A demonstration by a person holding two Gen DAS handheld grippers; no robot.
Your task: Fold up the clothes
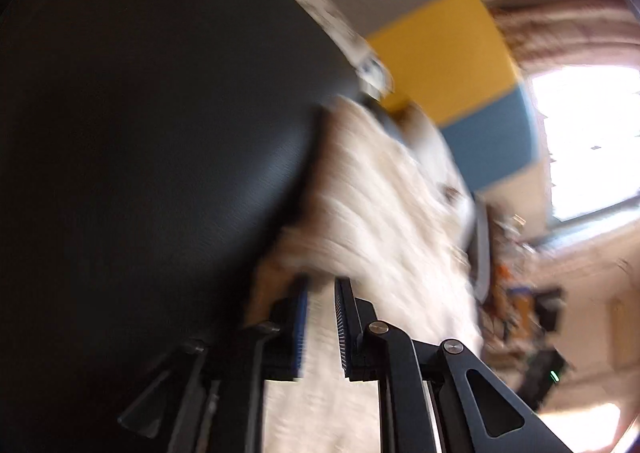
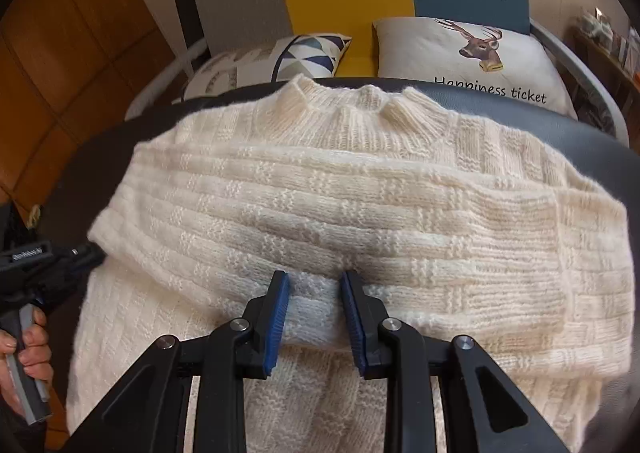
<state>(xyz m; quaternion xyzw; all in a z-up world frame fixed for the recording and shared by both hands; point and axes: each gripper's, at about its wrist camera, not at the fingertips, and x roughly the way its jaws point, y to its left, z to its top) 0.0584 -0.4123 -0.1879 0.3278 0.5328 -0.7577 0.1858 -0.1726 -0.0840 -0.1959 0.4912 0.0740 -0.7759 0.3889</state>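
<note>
Lying flat on a round black leather-look tabletop (image 2: pixel 592 133), the cream chunky-knit sweater (image 2: pixel 340 189) has its ribbed collar at the far edge and a sleeve folded across its body. The right tongs (image 2: pixel 315 285) hover over that sleeve with blue-padded fingers apart, gripping nothing. The left tongs (image 1: pixel 322 287), blurred in their own view, stand slightly parted over the knit at the sweater's side; whether they pinch it is unclear. A hand (image 2: pixel 28 349) grips their handle.
</note>
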